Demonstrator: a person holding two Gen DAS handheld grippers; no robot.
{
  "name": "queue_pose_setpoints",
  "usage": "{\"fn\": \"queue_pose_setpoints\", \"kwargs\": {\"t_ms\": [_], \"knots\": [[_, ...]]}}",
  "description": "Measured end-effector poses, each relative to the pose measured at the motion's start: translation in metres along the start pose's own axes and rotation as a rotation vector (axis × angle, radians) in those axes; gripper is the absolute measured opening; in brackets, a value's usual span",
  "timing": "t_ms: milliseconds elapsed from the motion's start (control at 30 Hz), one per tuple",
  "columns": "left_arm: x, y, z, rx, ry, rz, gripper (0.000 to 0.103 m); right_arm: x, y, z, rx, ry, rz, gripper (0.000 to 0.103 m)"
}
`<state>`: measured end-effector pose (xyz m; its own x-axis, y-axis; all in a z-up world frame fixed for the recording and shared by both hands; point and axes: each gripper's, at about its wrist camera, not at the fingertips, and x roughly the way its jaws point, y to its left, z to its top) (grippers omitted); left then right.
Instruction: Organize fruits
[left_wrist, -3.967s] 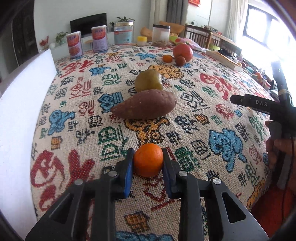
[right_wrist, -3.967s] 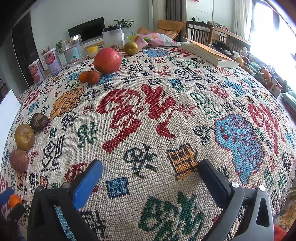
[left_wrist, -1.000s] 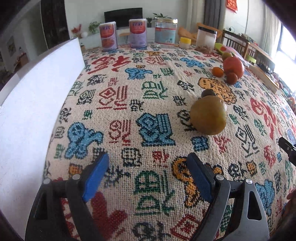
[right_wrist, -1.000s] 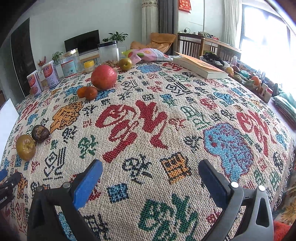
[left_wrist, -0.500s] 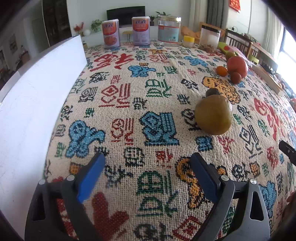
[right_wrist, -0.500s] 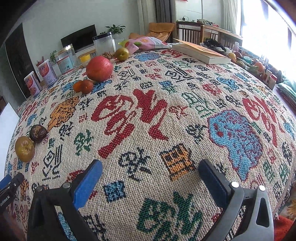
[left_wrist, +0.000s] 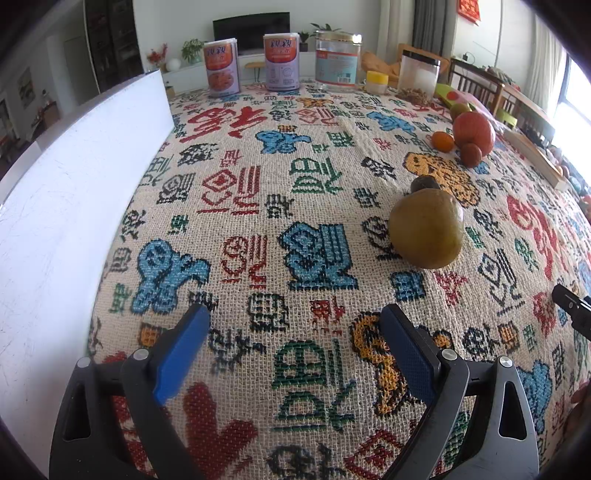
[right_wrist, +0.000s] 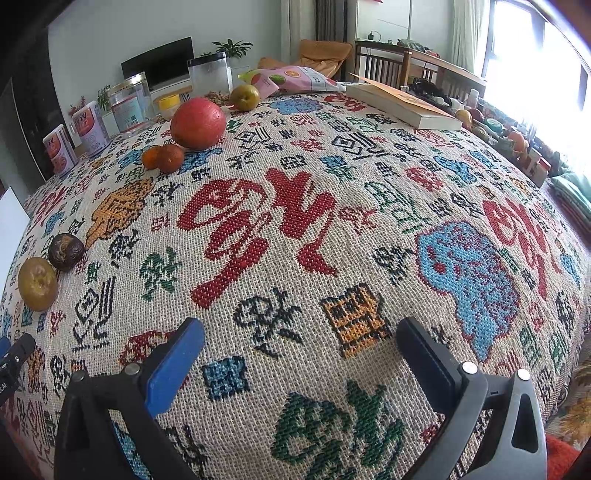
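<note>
My left gripper (left_wrist: 295, 343) is open and empty over the patterned tablecloth (left_wrist: 258, 184). A brown-green pear (left_wrist: 426, 228) lies ahead and to its right, with a small dark fruit (left_wrist: 424, 182) just behind it. Farther right sit a big red fruit (left_wrist: 473, 127), a small orange (left_wrist: 442, 141) and a small red-brown fruit (left_wrist: 471, 155). My right gripper (right_wrist: 299, 350) is open and empty. In its view the pear (right_wrist: 37, 283) and dark fruit (right_wrist: 66, 252) lie far left, the red fruit (right_wrist: 198, 123) and two small oranges (right_wrist: 164, 157) at the back left, and another pear (right_wrist: 245, 97) behind.
A white board (left_wrist: 66, 206) stands along the table's left side. Cans (left_wrist: 222, 68), jars (left_wrist: 338, 61) and a clear container (left_wrist: 420, 76) line the far edge. A snack bag (right_wrist: 295, 79) and a book (right_wrist: 402, 105) lie at the back right.
Since four seconds ago my left gripper let go of the small orange and moved forward; the orange and sweet potato are out of view. In the last second it drifted slightly, the pear nearer.
</note>
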<state>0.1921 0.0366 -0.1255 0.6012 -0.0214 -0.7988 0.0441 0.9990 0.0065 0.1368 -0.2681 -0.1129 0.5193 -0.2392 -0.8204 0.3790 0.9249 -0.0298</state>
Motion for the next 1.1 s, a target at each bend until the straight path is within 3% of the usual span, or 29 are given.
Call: {"fn": "queue_pose_setpoints", "kwargs": {"t_ms": [1100], "knots": [[0.001,0.0018,0.0001,-0.002,0.002,0.01,0.098,-0.0001,-0.0006,0.0004,0.0,0.001,-0.001,0.103]]}}
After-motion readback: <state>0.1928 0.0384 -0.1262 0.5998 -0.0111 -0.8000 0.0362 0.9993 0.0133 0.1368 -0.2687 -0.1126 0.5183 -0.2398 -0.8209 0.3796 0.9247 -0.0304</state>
